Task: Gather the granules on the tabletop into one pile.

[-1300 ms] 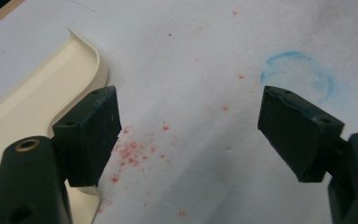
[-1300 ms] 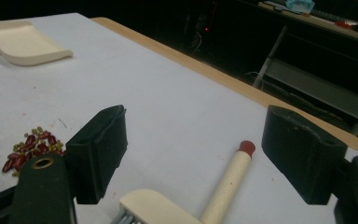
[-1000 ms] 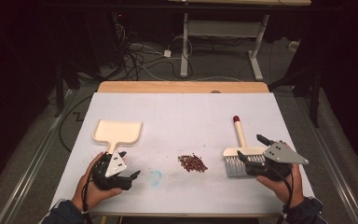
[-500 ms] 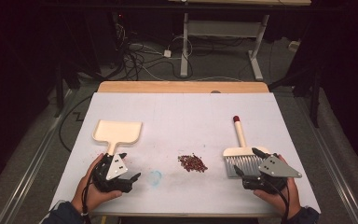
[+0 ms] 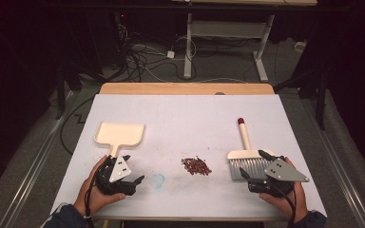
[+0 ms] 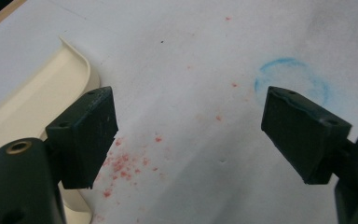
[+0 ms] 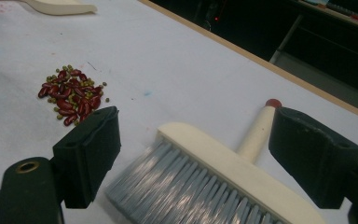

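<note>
Brush (image 7: 223, 172) lies between spread right gripper (image 7: 193, 154) jaws; left gripper (image 6: 189, 135) spread beside dustpan (image 6: 32, 107).

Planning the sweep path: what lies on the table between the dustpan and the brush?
In the high view, a small pile of beans lies between the dustpan and the brush; otherwise bare white tabletop.

Cream dustpan (image 5: 120, 133), cream brush (image 7: 242, 172) with grey bristles and seemingly red-tipped handle, dark-red and green beans (image 7: 73, 100).
</note>
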`<state>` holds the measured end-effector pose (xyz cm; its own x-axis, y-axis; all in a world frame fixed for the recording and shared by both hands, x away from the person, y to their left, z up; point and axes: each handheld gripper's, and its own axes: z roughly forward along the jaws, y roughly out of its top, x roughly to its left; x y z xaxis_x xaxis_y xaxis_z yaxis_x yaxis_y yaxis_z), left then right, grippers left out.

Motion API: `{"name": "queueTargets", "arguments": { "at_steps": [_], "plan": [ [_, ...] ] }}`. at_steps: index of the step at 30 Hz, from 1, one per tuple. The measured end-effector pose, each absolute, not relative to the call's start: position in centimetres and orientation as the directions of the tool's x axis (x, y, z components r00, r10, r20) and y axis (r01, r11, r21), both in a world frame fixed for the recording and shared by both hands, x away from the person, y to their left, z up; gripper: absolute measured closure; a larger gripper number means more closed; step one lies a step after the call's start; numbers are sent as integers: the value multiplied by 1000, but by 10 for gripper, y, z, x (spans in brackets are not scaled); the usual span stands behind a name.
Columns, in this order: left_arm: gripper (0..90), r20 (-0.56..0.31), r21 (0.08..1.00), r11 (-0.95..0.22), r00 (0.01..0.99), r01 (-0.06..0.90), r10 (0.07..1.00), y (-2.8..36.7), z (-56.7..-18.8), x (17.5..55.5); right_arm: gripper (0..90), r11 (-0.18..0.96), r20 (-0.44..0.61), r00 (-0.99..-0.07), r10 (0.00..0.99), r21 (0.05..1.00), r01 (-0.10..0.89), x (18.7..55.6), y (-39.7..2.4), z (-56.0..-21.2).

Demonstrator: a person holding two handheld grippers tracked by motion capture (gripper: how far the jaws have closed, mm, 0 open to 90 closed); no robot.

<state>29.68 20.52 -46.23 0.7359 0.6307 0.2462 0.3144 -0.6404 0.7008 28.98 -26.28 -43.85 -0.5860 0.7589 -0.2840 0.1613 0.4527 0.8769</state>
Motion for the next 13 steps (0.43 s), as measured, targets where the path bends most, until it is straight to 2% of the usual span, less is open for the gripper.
{"name": "queueTargets", "arguments": {
  "at_steps": [13],
  "plan": [
    [174, 236, 703, -637, 742, 316, 628, 202, -463, 302, 175, 469, -304, -577, 758, 868, 160, 289, -264, -440]
  ]
}}
